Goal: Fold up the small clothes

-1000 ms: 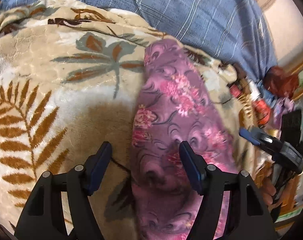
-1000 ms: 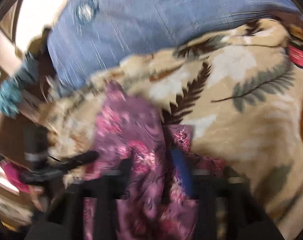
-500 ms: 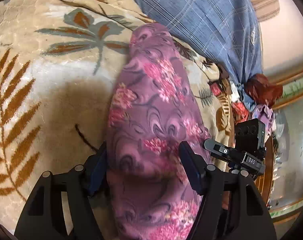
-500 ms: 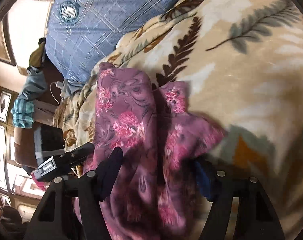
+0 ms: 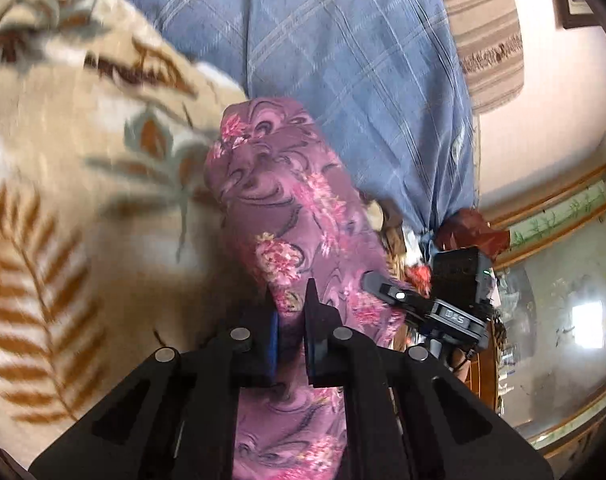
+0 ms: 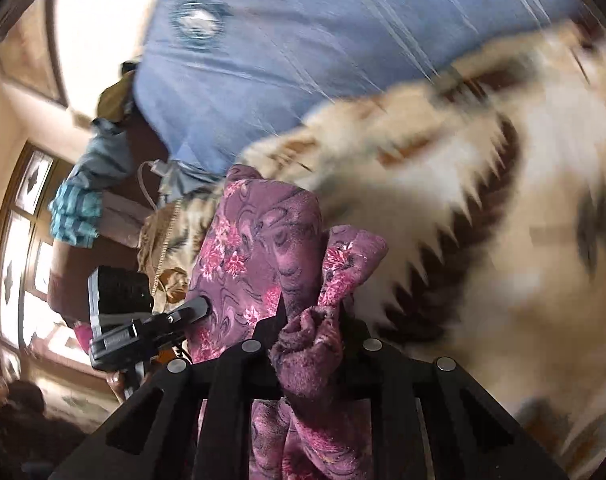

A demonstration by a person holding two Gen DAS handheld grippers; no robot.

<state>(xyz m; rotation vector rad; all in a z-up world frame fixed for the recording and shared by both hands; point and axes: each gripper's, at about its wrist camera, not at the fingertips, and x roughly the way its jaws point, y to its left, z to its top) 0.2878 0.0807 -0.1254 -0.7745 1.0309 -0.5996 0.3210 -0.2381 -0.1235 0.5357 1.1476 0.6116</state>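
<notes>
My left gripper [image 5: 290, 322] is clamped on a fold of the purple floral fleece garment [image 5: 287, 216], and my right gripper [image 6: 309, 316] pinches its bunched near edge [image 6: 315, 344]. The garment stretches away over the beige leaf-patterned plush blanket [image 5: 83, 184], its far end touching the blue plaid pillow [image 5: 343, 60]. Blanket lies open to my left; the bed edge runs close on my right.

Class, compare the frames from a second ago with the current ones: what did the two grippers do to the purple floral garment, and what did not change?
Both grippers closed. The left gripper, open around the purple floral garment before, now pinches its near edge. The right gripper, open half a second ago, now clamps a bunched fold of it. The garment still stretches over the leaf-print blanket, beside the blue plaid cloth.
</notes>
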